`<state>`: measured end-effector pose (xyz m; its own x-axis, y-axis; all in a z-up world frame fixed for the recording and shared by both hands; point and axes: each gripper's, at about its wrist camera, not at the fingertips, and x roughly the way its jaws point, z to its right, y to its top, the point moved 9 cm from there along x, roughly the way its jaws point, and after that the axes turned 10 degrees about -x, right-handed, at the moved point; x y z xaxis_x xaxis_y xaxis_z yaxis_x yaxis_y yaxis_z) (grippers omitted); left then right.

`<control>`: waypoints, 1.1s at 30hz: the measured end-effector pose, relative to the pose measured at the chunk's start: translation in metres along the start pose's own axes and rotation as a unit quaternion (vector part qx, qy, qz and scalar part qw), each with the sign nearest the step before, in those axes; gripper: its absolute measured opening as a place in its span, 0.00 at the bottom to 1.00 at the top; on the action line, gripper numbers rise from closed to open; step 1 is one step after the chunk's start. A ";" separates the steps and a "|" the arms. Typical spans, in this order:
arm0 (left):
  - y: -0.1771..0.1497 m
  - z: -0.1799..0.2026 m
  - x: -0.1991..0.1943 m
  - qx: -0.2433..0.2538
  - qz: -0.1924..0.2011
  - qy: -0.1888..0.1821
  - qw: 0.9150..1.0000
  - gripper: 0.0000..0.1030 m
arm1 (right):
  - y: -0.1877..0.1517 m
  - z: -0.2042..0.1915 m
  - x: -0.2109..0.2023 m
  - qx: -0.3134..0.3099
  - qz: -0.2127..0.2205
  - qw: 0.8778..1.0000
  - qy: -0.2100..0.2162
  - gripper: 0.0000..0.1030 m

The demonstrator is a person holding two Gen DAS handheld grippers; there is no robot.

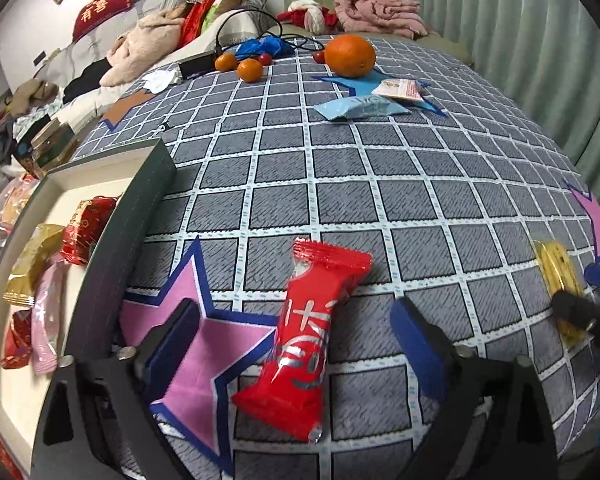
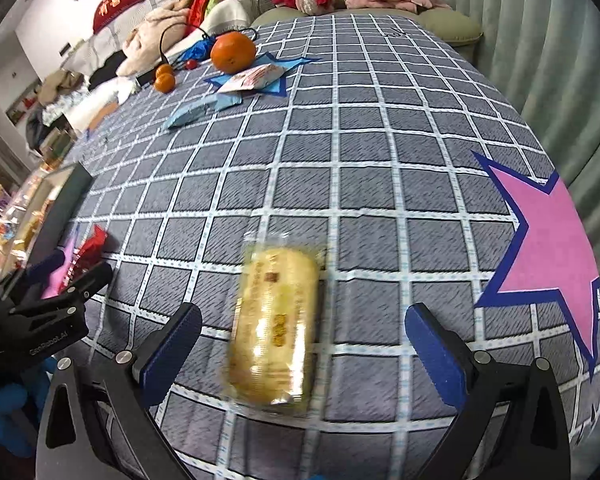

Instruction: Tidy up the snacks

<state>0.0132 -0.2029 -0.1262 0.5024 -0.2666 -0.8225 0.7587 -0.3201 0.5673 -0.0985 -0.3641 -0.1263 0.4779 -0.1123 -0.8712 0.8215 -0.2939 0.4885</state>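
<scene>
Left wrist: box (image 1: 140,216) beside red snack (image 1: 306,344).

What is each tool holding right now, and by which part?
Nothing. The left tool stands open around the red snack, and the right tool stands open around the yellow snack; neither touches its packet.

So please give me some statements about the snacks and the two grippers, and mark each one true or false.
1. The left gripper is open, with the red snack packet lying between its fingers. True.
2. The right gripper grips the yellow snack packet. False: its jaws stand open and the packet lies on the checked cloth.
3. The box is empty. False: several wrapped snacks lie in it.
4. A large orange sits at the far end of the table. True.
5. The light blue packet lies in the box. False: it lies on the cloth near the orange.
</scene>
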 end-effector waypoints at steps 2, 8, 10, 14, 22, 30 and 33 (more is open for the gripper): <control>-0.002 -0.002 0.003 -0.016 -0.003 -0.022 1.000 0.99 | 0.001 -0.008 0.006 -0.025 -0.001 0.999 -0.037 0.99; -0.002 -0.002 0.003 -0.014 0.006 -0.028 0.999 1.00 | 0.002 -0.022 0.004 -0.049 0.060 0.995 -0.066 1.00; -0.004 -0.001 0.001 -0.012 0.008 -0.029 0.999 1.00 | 0.002 -0.023 0.003 -0.050 0.065 0.994 -0.066 1.00; -0.005 -0.001 0.000 -0.012 0.009 -0.030 0.999 1.00 | 0.001 -0.024 0.001 -0.052 0.071 0.994 -0.065 1.00; -0.007 -0.001 -0.001 -0.012 0.011 -0.030 0.999 1.00 | 0.001 -0.022 0.004 -0.052 0.073 0.994 -0.065 1.00; -0.007 -0.001 -0.001 -0.012 0.011 -0.030 0.999 1.00 | 0.002 -0.023 0.004 -0.053 0.073 0.994 -0.063 1.00; -0.007 -0.001 -0.001 -0.012 0.011 -0.030 0.999 1.00 | 0.002 -0.023 0.004 -0.054 0.074 0.994 -0.062 1.00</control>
<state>0.0083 -0.1994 -0.1295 0.4933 -0.3284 -0.8055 0.7581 -0.2918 0.5832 -0.0881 -0.3431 -0.1274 0.5594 -0.2655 -0.7852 0.7771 -0.1617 0.6083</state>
